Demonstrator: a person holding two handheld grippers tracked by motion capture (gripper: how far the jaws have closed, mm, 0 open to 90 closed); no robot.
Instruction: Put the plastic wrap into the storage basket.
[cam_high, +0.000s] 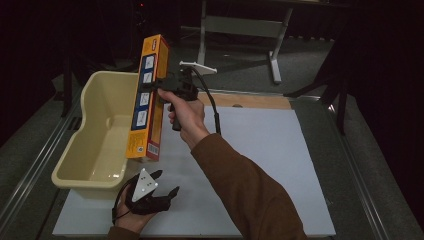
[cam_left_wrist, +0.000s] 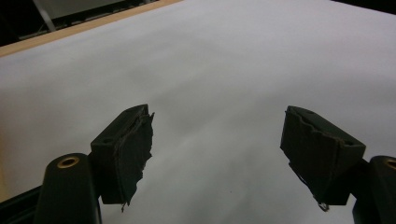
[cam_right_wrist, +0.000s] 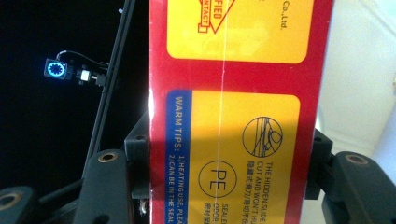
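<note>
White mat (cam_high: 260, 150) across the table, one. At its 9 o'clock edge, one cream plastic tub (cam_high: 95, 145), deep-walled, nothing visible inside.

Over the tub's 3 o'clock rim, one long orange-and-red carton (cam_high: 148, 97), held nearly upright and clear of the mat, top leaning toward 1 o'clock. Probably light for its length: thin printed card, glossy, likely slippery on the faces and easy to dent at the corners. Stiff along the long axis, so a pinch across the narrow width near the upper middle looks sound; a hold nearer one end would probably let it swing.

Right gripper (cam_high: 176, 90) at the carton's 3 o'clock side, pinching it across the width, one black jaw on each long edge in the right gripper view (cam_right_wrist: 232, 168).

Left gripper (cam_high: 156, 191) low at 7 o'clock on the mat, spread wide, nothing between its torn pads (cam_left_wrist: 135, 149).

Two grippers in all.
</note>
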